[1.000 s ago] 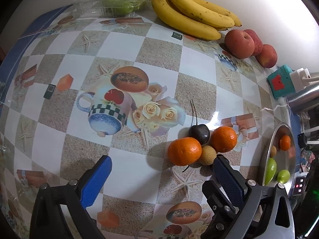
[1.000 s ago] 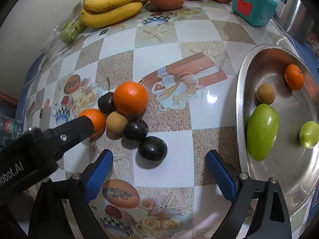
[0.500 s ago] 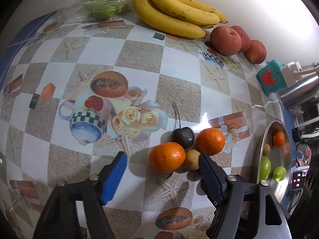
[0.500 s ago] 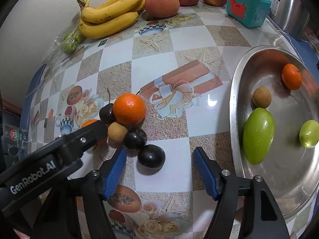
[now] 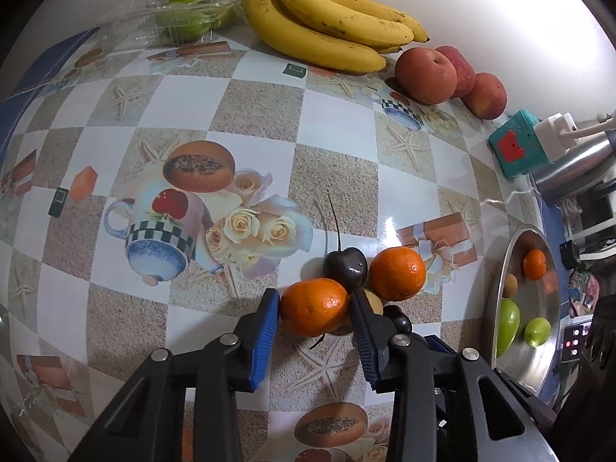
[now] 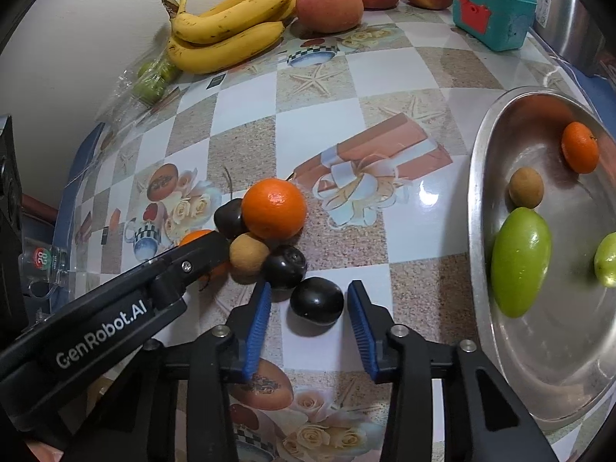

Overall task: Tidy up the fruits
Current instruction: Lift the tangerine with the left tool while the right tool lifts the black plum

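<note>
Fruit here is light, round and prone to roll. Our left tool brackets the near orange at centre frame, pads touching its sides; our right tool stands partly open around a dark plum, not gripping. We judge mid-width grips best on this glossy tabletop; steel tray waits right.

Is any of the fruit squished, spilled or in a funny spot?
Nothing looks squished or spilled. The only untidy bit is the little heap of oranges and dark fruits huddled loose on the table, not yet in the metal tray. The bananas have brown freckles, which is ordinary ripening.
</note>
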{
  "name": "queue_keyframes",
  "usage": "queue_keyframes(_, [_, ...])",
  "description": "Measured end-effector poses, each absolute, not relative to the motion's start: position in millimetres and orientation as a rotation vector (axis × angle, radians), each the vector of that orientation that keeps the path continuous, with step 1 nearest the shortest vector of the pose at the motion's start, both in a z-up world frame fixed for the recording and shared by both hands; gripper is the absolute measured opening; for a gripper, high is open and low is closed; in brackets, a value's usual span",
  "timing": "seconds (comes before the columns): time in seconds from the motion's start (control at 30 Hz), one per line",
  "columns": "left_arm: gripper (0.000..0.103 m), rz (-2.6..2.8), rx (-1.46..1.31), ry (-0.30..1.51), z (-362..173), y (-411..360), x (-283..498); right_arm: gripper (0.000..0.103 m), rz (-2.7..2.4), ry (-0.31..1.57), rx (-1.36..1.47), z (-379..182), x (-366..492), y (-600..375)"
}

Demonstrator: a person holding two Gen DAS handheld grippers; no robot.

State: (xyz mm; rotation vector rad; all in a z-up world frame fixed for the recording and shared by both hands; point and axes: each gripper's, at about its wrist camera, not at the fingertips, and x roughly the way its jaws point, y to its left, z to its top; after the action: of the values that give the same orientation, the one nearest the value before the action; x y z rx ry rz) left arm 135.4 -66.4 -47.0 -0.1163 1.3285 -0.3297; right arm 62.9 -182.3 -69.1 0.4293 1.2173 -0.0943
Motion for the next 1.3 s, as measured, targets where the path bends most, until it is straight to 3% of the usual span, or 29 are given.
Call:
queue_keyframes(0.4, [0.04, -0.314, -0.126, 1.305, -34, -57, 134, 0.037, -0.09, 1.217, 0.435, -68, 62, -183])
queue_keyframes(0.53, [0.04, -0.312, -0.129, 1.29, -27, -55, 133, 0.029, -0.086, 1.211, 0.449, -66, 59, -186])
queue_keyframes(1.3, [0.04, -0.318, -0.15, 1.197, 10, -49, 129, 0.029, -0.08, 1.119, 0.514, -25, 46, -199])
